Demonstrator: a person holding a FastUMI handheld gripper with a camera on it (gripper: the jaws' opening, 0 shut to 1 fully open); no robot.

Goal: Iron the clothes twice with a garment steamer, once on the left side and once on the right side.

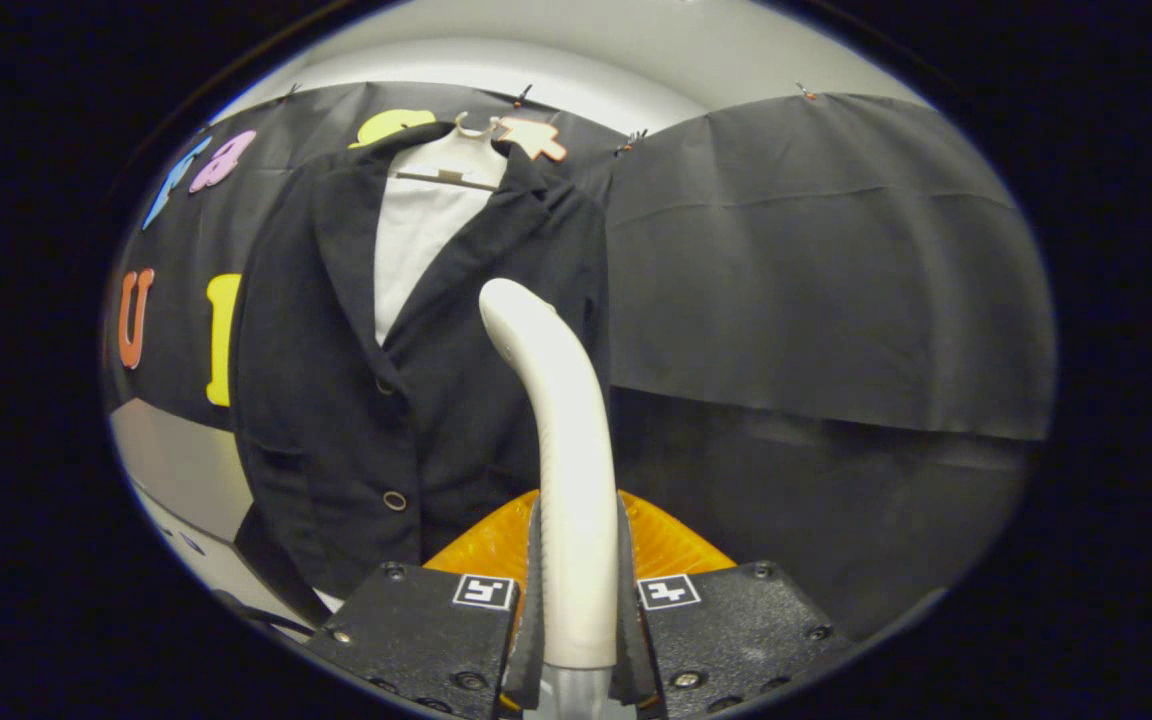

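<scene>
The gripper (576,600) has its jaws clenched on the smooth, cream-white plastic handle of a garment steamer (561,440), one finger pressing each side of the handle's lower part. From between the fingers the steamer rises upward and bends to the left at its rounded top, so that its head leans toward the clothes. A ribbed, translucent orange plastic part (481,545) shows low behind the handle, spreading to both sides just beyond the fingers; what it belongs to cannot be told.

Beyond the steamer, and a little to its left, hangs a black buttoned suit jacket (336,420) with wide lapels, worn over a white shirt (416,240) that shows in the open V of the collar. Both hang on a pale hanger (456,150) whose hook sits at the top of the black cloth wall (816,270). The jacket is closed at the front; one small round button (395,500) shows low on it, another higher up where the lapels meet. The steamer's head stands in front of the jacket's right-hand front panel, just beside the lapel; whether it touches the fabric cannot be told.

The black cloth wall runs on behind and to the right of the jacket, creased and pinned along its top edge. A pale grey surface (171,465) shows low beside the jacket's left edge.
</scene>
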